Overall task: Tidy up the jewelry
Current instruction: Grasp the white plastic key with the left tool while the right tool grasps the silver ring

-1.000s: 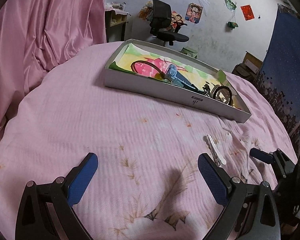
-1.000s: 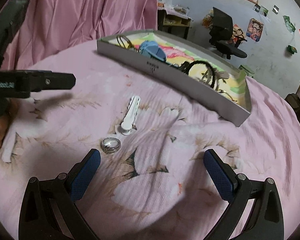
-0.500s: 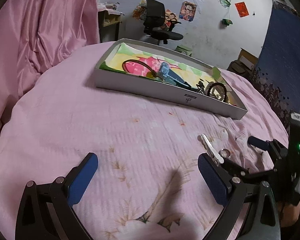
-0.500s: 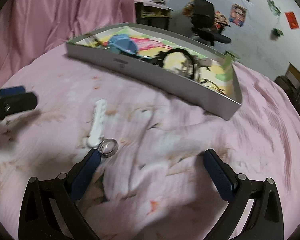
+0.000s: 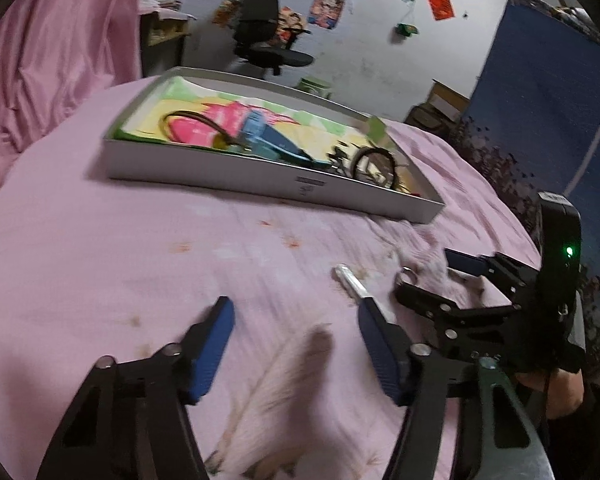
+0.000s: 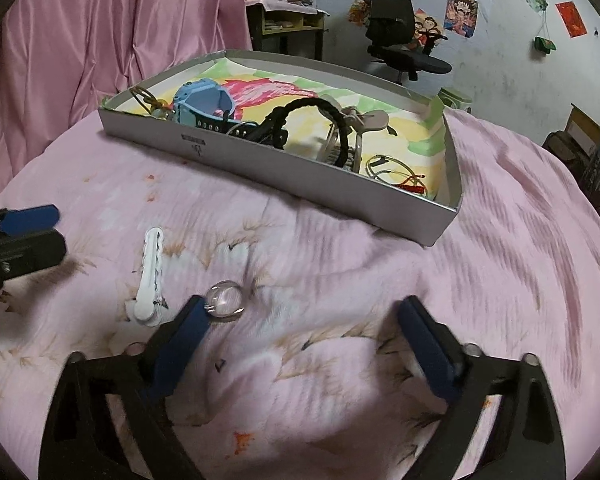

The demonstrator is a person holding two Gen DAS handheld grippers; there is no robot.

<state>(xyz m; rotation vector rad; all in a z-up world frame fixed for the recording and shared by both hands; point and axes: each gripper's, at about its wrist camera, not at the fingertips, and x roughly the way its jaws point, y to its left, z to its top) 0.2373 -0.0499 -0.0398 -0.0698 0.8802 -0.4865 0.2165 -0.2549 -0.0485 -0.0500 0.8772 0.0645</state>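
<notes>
The shallow grey box (image 6: 400,200) sits on the pink bedspread (image 6: 520,240) and serves as the landmark here: inside it lie a blue watch (image 6: 204,104), a black braided band (image 6: 312,110), a thin wire hoop with a red bit (image 6: 388,168) at its right end and a dark cord loop (image 5: 188,120) at its left end. In front of the box's near wall, on the bare spread, a white hair clip (image 6: 150,272) lies lengthwise, and just to its right a silver ring (image 6: 225,302) rests on the cloth. The right gripper (image 6: 304,312) hangs low over the spread nearer the camera than the box; its jaws have just been closing a little yet stand wide, with nothing pressed between them, and the ring sits touching or just at the tip of its left finger (image 6: 188,324) (blur hides which). The left gripper (image 5: 296,312) is farther left of the clip, in front of the box; its jaws have just been closing to about half width, holding nothing, only bedspread between its fingers (image 5: 212,344). Seen from the left wrist, the clip's end (image 5: 350,280) lies just beyond that gripper's right fingertip.
</notes>
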